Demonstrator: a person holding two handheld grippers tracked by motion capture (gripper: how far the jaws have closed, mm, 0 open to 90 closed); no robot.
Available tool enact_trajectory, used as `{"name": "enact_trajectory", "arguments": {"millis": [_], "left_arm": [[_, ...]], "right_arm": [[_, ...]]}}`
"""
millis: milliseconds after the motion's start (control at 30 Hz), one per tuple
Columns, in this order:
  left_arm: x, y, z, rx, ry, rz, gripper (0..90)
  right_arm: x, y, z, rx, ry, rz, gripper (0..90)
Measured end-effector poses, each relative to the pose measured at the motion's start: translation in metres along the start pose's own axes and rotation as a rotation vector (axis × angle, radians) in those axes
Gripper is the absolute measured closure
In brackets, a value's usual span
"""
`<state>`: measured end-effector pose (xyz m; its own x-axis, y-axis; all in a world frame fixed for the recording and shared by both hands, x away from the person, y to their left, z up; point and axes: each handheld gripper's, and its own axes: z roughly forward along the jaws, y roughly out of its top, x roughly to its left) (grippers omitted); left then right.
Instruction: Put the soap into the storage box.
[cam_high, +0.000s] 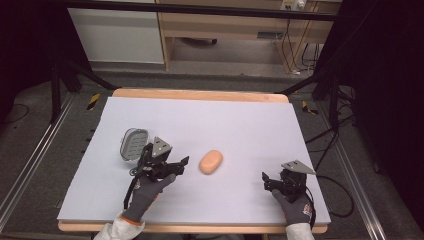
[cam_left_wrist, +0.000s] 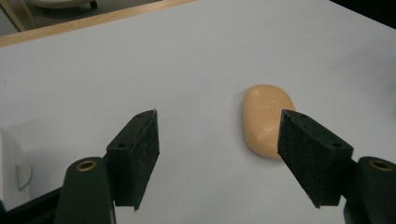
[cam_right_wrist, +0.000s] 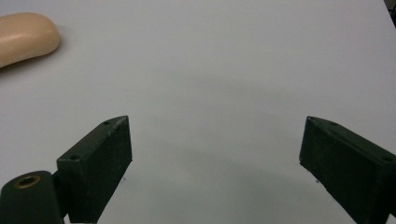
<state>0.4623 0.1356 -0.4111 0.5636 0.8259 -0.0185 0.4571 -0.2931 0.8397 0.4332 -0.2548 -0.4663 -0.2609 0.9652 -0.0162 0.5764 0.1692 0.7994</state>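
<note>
Peach-coloured oval soap bar lies on the pale lilac table sheet, just ahead of my left tongs and toward their right jaw. Those jaws gape wide, holding nothing. Behind them to the left sits a grey ribbed plastic soap dish. My right tongs are also spread wide and empty, with the soap well off to their left.

Soap bar lone obstacle mid-table; soap dish near left gripper; wide room elsewhere.
</note>
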Motion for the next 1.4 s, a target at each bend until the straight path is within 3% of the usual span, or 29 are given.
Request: {"name": "enact_trajectory", "arguments": {"millis": [1400], "left_arm": [[-0.038, 0.020, 0.069, 0.087, -0.052, 0.075, 30.6]], "right_arm": [[0.001, 0.000, 0.001, 0.010, -0.007, -0.001, 10.3]]}}
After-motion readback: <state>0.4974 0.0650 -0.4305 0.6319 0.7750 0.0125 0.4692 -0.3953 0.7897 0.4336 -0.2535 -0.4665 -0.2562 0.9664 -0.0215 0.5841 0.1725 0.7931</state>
